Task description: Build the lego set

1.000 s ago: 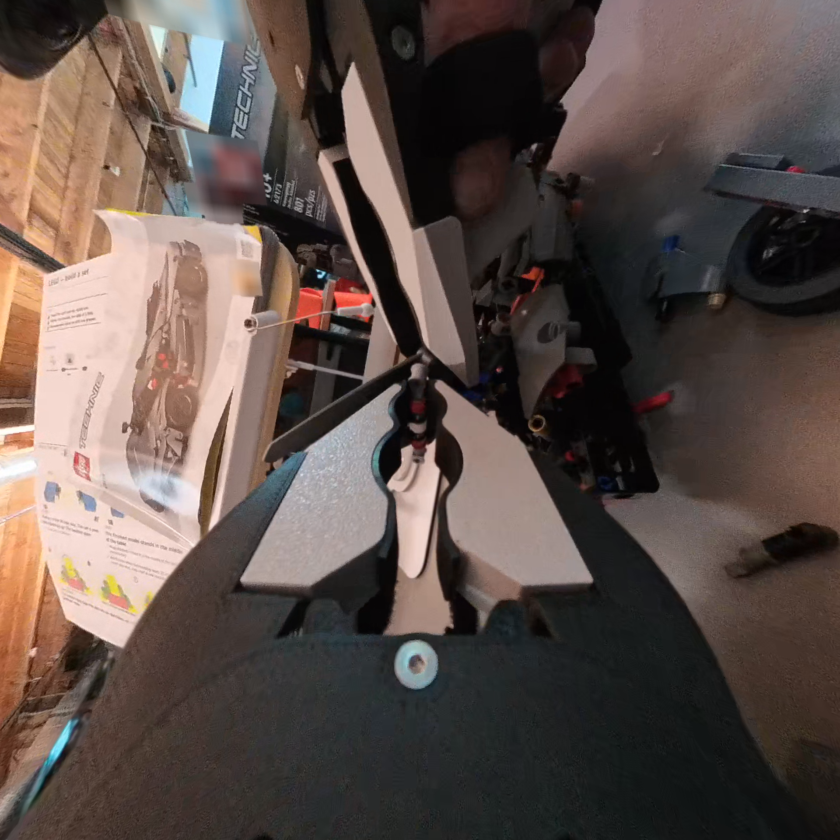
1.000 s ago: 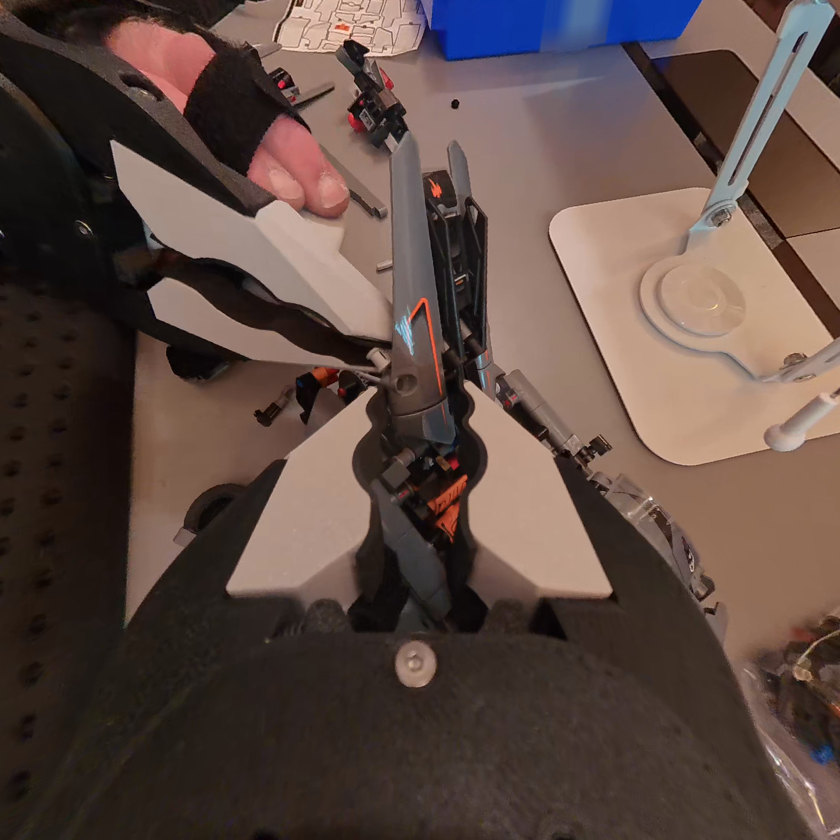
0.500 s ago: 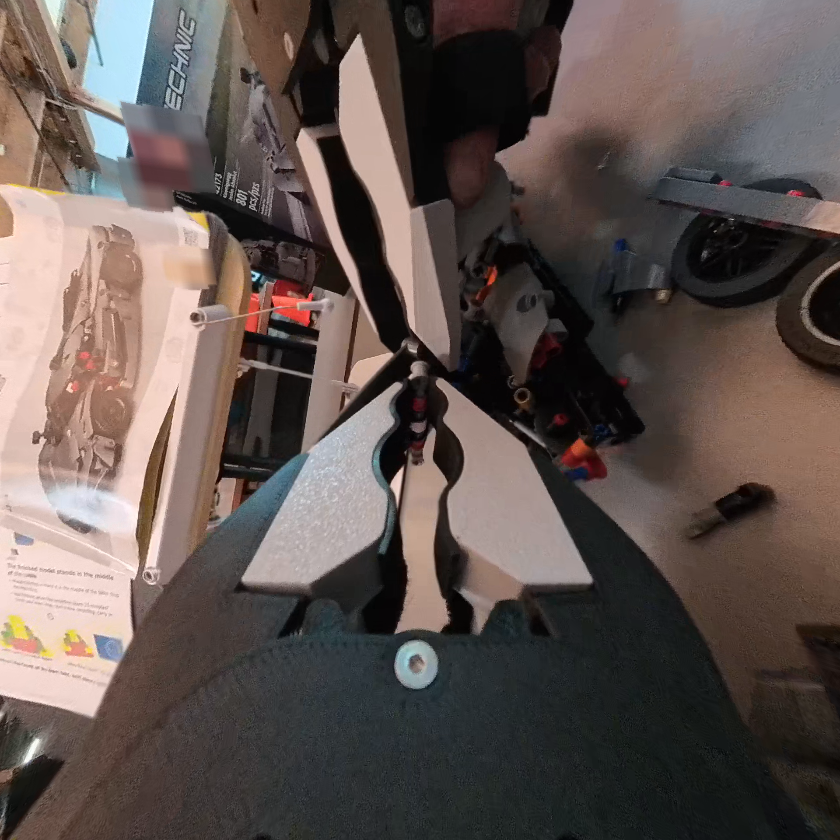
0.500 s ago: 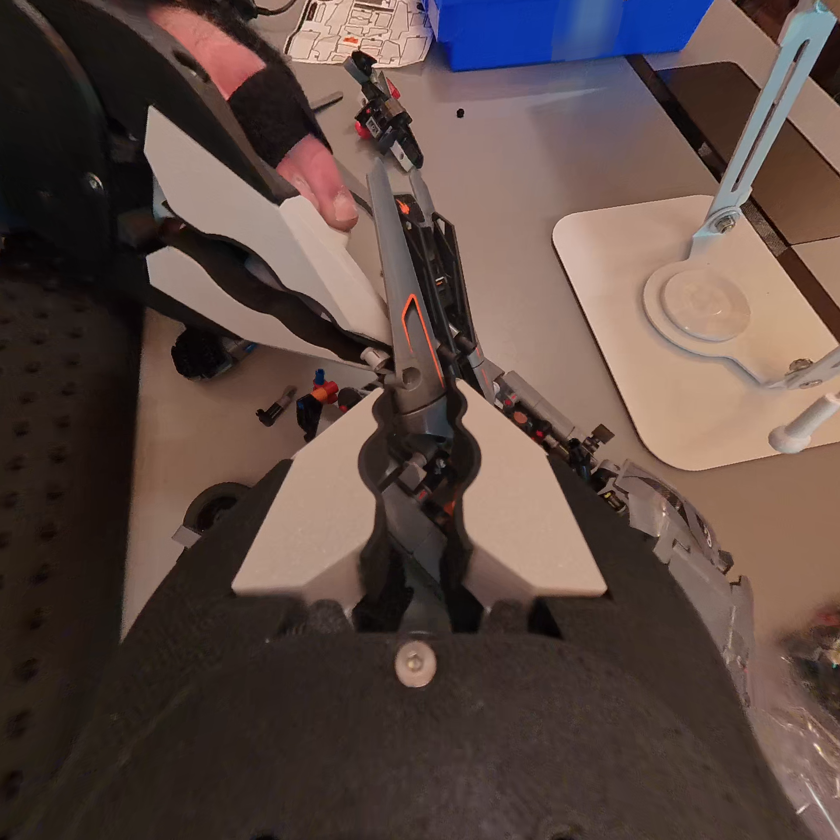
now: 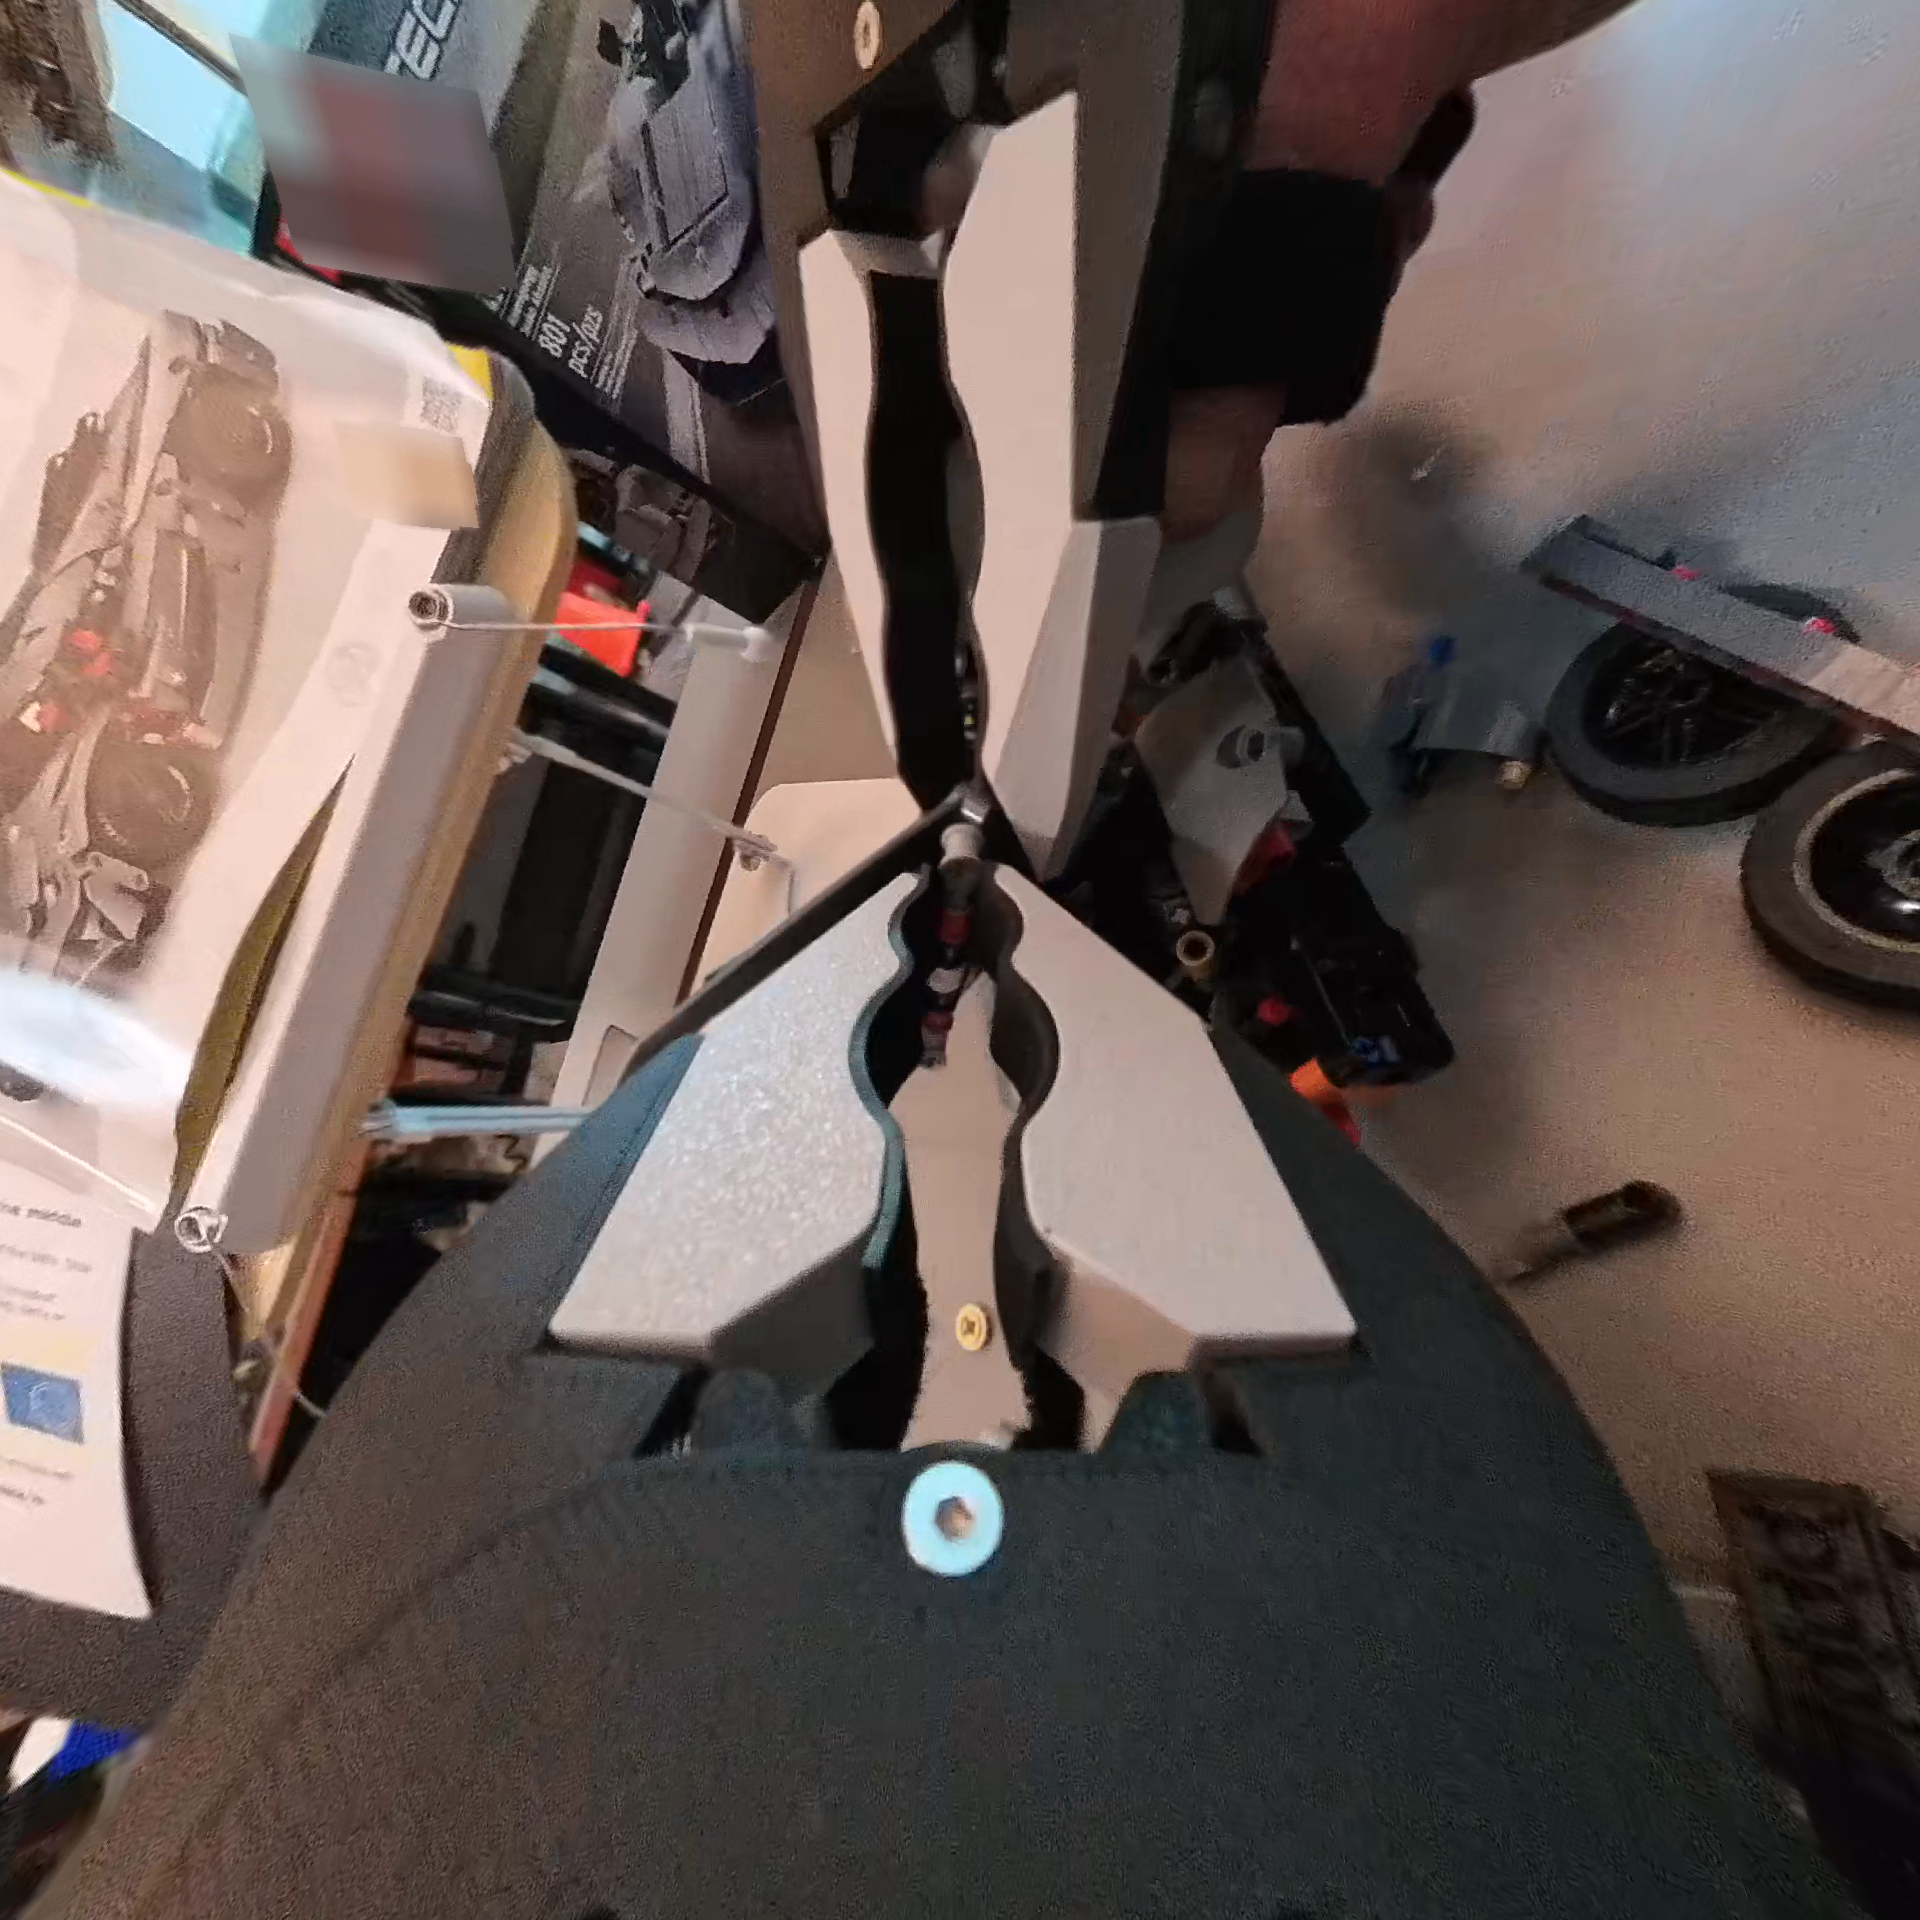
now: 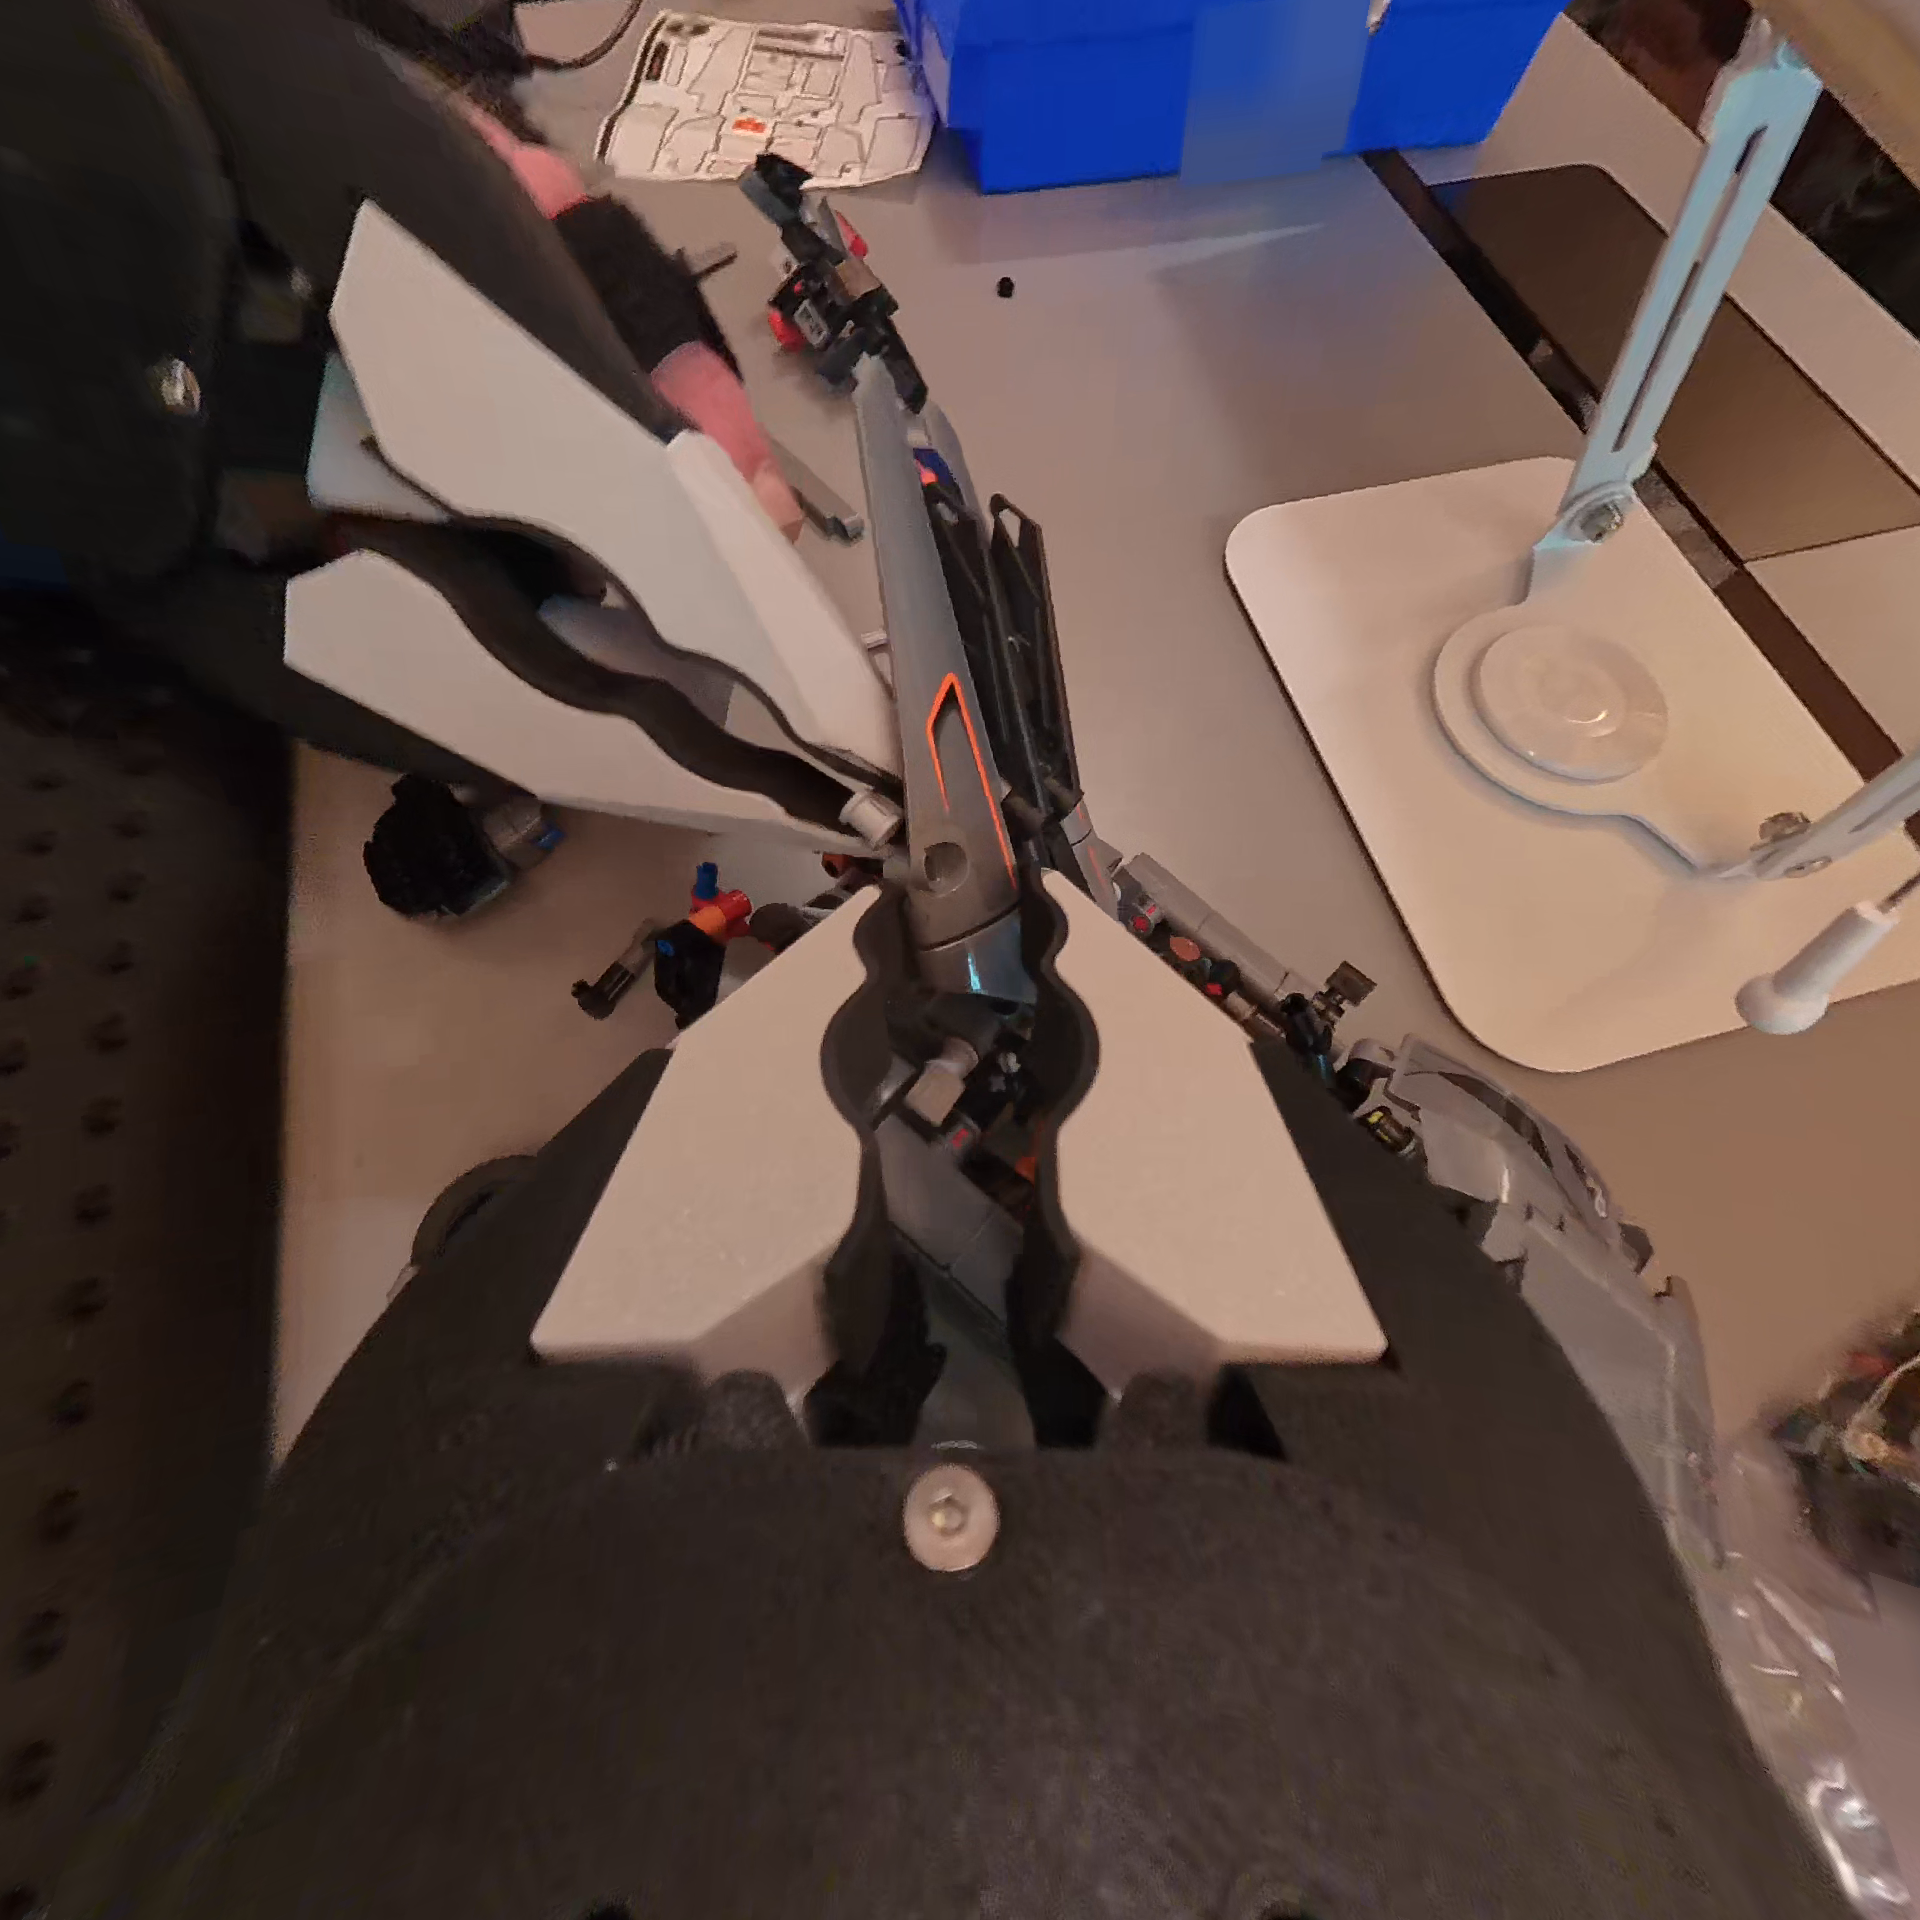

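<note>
My right gripper (image 6: 956,883) is shut on the partly built grey car model (image 6: 940,727), on a long grey panel with an orange stripe. The model stands on end, tilted away. My left gripper (image 5: 961,883) is shut on a small pin piece (image 5: 961,836) with a light grey end. In the right wrist view the left gripper (image 6: 852,810) comes in from the left. Its pin piece (image 6: 871,816) sits right beside a round hole (image 6: 942,862) in the panel. In the left wrist view the right gripper (image 5: 971,800) hangs from above, with the dark chassis (image 5: 1299,935) behind it.
An instruction booklet (image 5: 187,623) on a stand and the set's box (image 5: 644,260) are at the left. Loose wheels (image 5: 1683,717) lie on the grey table. A blue bin (image 6: 1195,83), a sticker sheet (image 6: 769,104), a small sub-assembly (image 6: 831,291) and a white stand base (image 6: 1558,748) lie beyond. Less than 4 cm separates the two grippers' tips. Left tips and right tips are each some 30 cm from the small sub-assembly (image 6: 831,291).
The model has tilted further away from the right camera. The left gripper has kept its pin piece at the panel's hole. The left view has swung, bringing a second wheel into sight.
</note>
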Tool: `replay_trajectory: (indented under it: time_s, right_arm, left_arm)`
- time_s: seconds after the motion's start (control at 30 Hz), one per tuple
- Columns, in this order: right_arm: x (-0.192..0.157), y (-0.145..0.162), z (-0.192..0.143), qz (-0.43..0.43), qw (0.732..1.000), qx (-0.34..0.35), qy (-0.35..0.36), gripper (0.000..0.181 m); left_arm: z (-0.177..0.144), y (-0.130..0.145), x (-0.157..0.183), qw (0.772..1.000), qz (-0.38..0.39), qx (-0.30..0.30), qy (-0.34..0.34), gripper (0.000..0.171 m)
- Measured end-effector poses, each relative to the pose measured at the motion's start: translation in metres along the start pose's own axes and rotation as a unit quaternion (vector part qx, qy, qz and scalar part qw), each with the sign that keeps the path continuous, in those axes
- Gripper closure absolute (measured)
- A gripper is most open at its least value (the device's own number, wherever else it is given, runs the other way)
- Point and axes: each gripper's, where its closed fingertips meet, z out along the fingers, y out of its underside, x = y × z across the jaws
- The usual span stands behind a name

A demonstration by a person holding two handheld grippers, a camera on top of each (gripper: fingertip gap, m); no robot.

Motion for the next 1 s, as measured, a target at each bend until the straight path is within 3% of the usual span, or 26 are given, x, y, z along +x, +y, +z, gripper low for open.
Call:
replay_trajectory:
  time_s: [0.27, 0.5, 0.67, 0.83, 1.0]
  right_arm:
    - [0.001, 0.0, 0.003, 0.017, 1.0, 0.002, 0.017, 0.162]
    - [0.001, 0.0, 0.004, 0.03, 0.999, 0.003, 0.015, 0.162]
    - [-0.001, 0.001, 0.004, 0.034, 0.999, 0.005, 0.008, 0.162]
    - [-0.003, 0.001, 0.007, -0.015, 1.0, -0.01, 0.019, 0.16]
    - [-0.015, 0.009, 0.0, -0.057, 0.998, -0.035, -0.003, 0.156]
  left_arm:
    - [0.002, 0.005, 0.003, 0.996, 0.036, -0.05, -0.069, 0.168]
    - [0.002, 0.009, 0.008, 0.982, 0.145, -0.07, -0.101, 0.169]
    - [0.0, 0.01, 0.011, 0.981, 0.161, -0.054, -0.093, 0.169]
    - [-0.004, 0.012, 0.005, 0.994, 0.093, -0.017, -0.056, 0.168]
    - [-0.011, 0.021, 0.018, 0.996, 0.083, -0.022, -0.004, 0.163]
